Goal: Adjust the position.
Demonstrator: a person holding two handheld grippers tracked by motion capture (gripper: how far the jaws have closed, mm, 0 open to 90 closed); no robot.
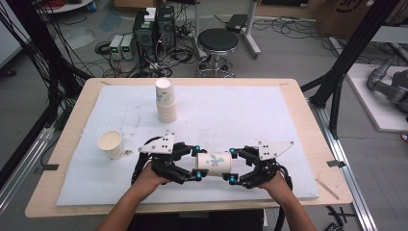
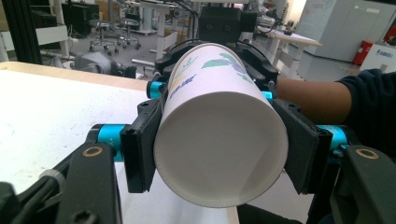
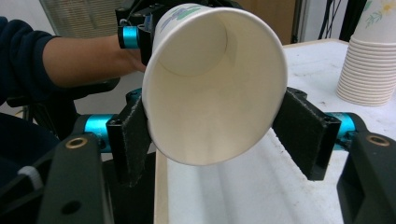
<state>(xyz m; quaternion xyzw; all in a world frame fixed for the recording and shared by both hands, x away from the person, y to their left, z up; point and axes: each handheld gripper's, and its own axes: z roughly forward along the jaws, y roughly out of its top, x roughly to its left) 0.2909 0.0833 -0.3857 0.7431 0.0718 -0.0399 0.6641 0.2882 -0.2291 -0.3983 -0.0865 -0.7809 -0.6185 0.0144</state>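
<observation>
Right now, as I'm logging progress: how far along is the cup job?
Done: one loose cup sits apart from the stack. In hand: a paper cup lies level, left tool shut on its base end, right tool at its rim end. Left: probably setting it down on the table.

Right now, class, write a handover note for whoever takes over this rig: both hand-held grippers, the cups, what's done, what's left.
Left hand-held gripper: shut on the paper cup at its base end.
Right hand-held gripper: shut on its open rim end.
The cup is level between them, above the white mat.
Cup stack at the back; single cup upright at left.
Done: cup lifted. Left: probably release one side and place it.
</observation>
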